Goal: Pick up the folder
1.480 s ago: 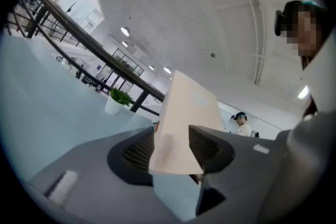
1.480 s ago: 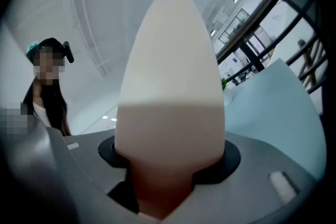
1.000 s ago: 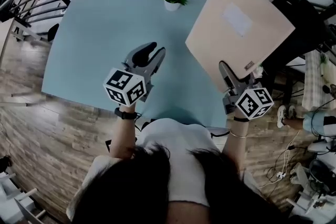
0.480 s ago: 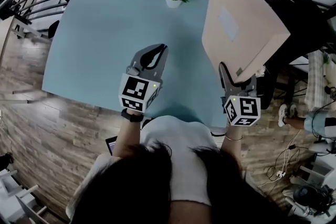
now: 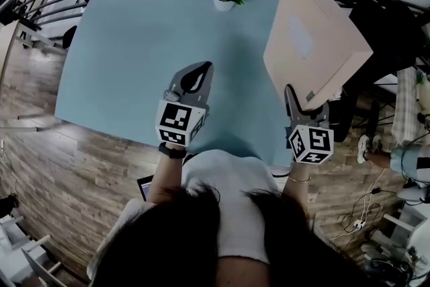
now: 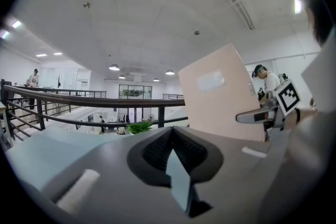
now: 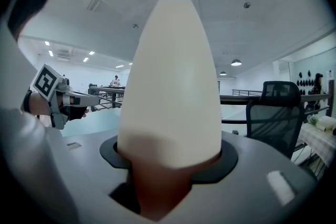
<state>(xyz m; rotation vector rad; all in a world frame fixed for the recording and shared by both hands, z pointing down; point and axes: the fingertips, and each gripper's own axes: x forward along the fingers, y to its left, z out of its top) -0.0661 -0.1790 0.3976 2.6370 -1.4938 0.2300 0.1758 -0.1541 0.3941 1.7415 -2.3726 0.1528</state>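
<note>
Pads of the right gripper (image 5: pixel 304 104) are hidden behind the folder (image 5: pixel 312 37). Its wide-set jaws clamp the folder's near corner and hold it tilted above the right side of the table (image 5: pixel 134 44). Left gripper (image 5: pixel 196 76), over the table to the left, has just closed its jaws together on nothing.

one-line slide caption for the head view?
Right gripper holds the folder tilted up by a corner at the table's right edge; left gripper shut, empty.

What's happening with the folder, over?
Left gripper just closed, empty. Right gripper just tightened on folder, held up, tilted. Nothing in the way.
</note>
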